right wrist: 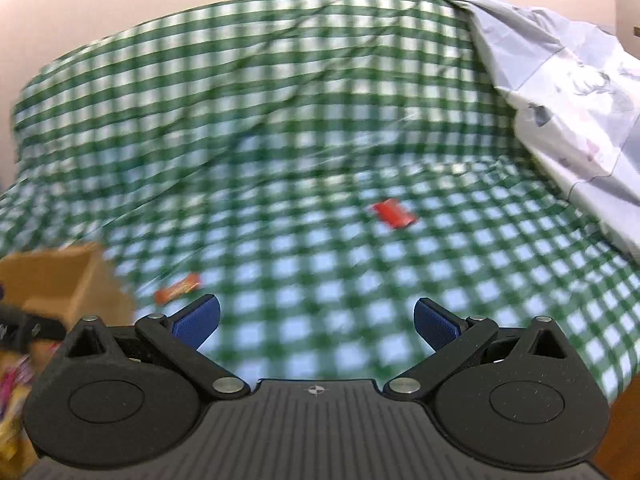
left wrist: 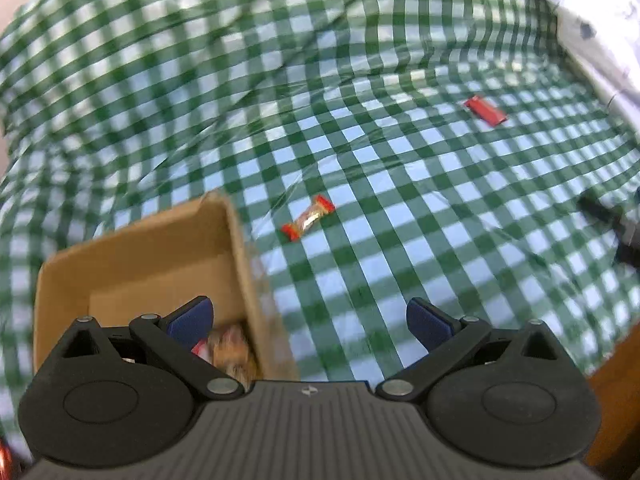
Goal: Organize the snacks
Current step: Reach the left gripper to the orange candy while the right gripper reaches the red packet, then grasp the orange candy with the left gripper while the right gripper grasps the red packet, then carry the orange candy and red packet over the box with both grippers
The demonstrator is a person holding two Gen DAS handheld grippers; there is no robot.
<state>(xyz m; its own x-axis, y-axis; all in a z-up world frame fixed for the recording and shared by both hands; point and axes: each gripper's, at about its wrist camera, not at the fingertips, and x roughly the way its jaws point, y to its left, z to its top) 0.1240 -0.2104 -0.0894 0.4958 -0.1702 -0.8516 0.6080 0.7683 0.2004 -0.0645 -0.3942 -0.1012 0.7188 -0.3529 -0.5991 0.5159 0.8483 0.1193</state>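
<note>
A brown cardboard box (left wrist: 132, 256) sits low on the left, with wrapped snacks (left wrist: 228, 350) in its near corner. My left gripper (left wrist: 310, 322) hangs open, its left finger over the box's right side. A gold candy with red ends (left wrist: 307, 217) lies on the cloth just right of the box. A red packet (left wrist: 485, 110) lies farther off at the right. My right gripper (right wrist: 316, 322) is open and holds nothing. In the right wrist view the red packet (right wrist: 394, 213) is ahead, the gold candy (right wrist: 178, 289) at lower left beside the box (right wrist: 60, 280).
A wrinkled green and white checked cloth (left wrist: 400, 208) covers the surface. Pale printed fabric (right wrist: 568, 92) is bunched at the right. A wooden edge (left wrist: 612, 400) shows at the lower right. Part of the other gripper (left wrist: 612, 224) shows dark at the right.
</note>
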